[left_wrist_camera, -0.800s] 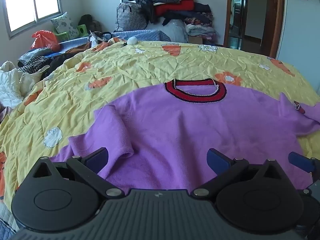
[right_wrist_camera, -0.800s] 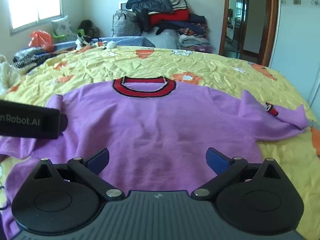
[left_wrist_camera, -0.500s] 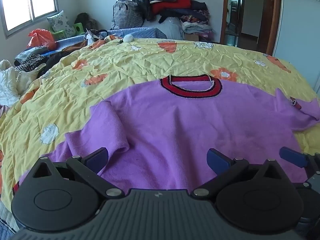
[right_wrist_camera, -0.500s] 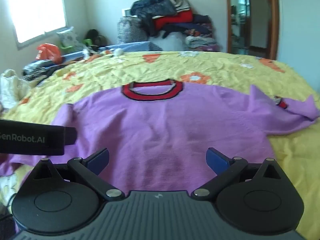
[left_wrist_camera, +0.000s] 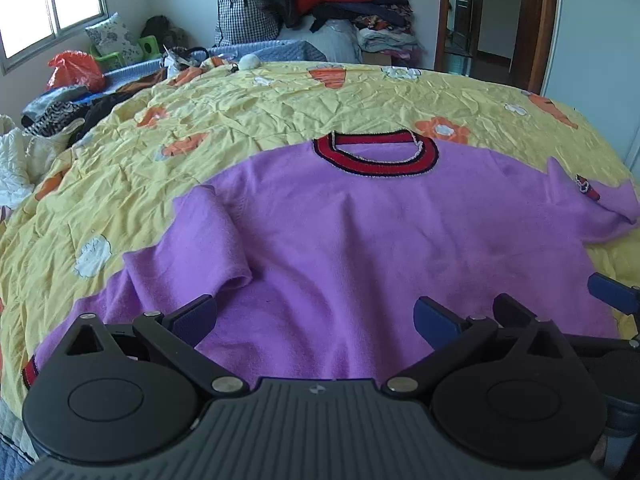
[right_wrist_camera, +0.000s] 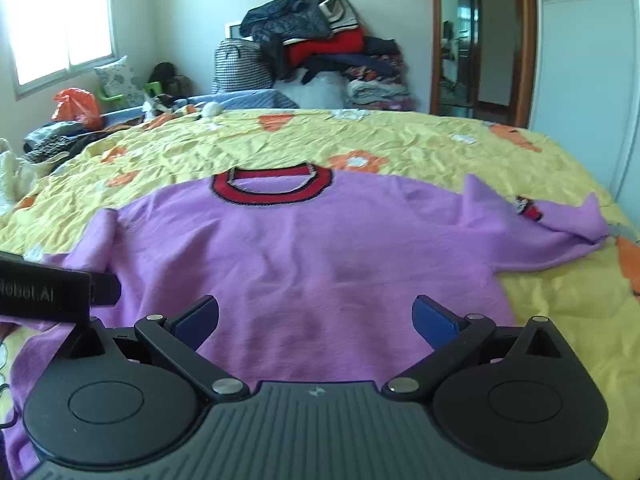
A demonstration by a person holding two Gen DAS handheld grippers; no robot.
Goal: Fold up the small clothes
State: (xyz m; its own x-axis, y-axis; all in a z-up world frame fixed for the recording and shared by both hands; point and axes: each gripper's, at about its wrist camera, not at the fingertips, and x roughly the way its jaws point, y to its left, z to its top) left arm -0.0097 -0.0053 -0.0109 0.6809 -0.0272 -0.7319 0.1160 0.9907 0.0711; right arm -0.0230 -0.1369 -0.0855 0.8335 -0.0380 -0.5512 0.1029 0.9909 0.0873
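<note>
On crinkled yellow bedspread (left_wrist_camera: 280,104), fuzzy purple sweater (left_wrist_camera: 360,240) lies flat; both tongs (left_wrist_camera: 316,316) (right_wrist_camera: 316,316) released.

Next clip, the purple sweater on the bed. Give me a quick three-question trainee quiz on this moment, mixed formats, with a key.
1. True or false: the left gripper is clamped on the purple sweater.
2. Multiple choice: the sweater's red collar lies A) at the far end from the grippers, B) under the right gripper, C) hanging off the yellow bedspread.
3. Fill in: the sleeve on the left gripper's side is folded ____ the sweater's body.

Key: 1 false, both grippers stand open with nothing between their pads. 2 A. 3 over, or onto.
</note>
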